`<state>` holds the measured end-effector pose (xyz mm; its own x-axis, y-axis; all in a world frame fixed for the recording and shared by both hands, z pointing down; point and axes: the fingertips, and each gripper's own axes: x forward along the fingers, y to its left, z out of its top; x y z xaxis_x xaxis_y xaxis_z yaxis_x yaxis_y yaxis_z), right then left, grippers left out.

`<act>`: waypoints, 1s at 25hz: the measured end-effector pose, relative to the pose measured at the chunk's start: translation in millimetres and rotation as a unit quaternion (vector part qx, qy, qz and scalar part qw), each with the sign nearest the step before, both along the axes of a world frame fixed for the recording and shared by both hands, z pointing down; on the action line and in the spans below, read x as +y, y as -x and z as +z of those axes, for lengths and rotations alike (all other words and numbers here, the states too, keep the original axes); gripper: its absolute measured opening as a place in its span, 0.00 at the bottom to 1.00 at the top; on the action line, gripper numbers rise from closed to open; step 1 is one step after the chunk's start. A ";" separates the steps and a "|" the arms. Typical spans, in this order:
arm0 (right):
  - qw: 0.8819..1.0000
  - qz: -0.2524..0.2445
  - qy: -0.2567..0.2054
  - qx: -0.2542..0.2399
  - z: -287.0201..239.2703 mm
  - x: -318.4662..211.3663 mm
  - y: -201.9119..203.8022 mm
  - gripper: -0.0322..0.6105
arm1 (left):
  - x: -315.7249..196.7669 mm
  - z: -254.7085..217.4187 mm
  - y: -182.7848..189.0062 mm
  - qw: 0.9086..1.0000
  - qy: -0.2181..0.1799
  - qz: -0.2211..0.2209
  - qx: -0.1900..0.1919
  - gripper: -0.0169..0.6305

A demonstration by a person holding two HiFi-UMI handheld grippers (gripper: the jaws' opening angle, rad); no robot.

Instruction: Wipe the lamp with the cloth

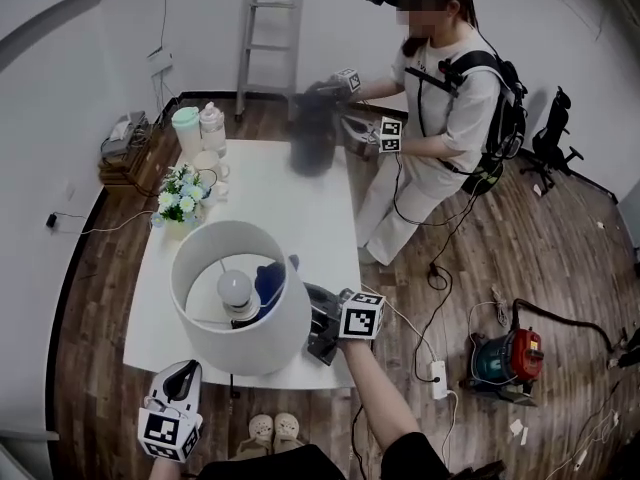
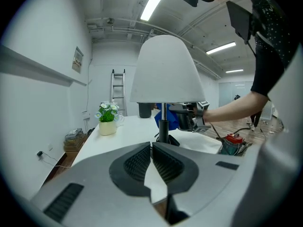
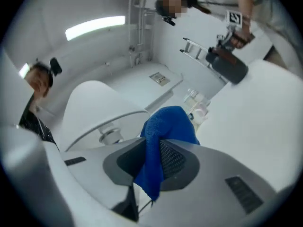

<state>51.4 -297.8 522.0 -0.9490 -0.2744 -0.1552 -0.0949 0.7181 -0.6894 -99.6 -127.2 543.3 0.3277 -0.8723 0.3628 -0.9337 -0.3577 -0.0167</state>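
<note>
The right gripper has its jaws clamped on a blue cloth, whose bunched end sits under the white shade of the lamp, just beside the bulb. The lamp stands near the front edge of the white surface. The left gripper, jaws pressed together with nothing between them, hangs off that near edge, facing the lamp's stem.

Upright white lamp; blue cloth inside
</note>
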 end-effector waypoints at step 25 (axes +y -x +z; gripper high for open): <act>0.972 0.025 0.023 0.233 69.3 -22.4 7.6 0.17 | -18.1 -1.5 -0.4 1.000 -0.001 0.011 0.001 0.05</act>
<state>43.8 -320.2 591.3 -0.8985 -0.3188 0.3017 -0.4387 0.6738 -0.5945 -99.2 -145.2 541.8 0.3481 -0.8659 0.3593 -0.9255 -0.3784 -0.0151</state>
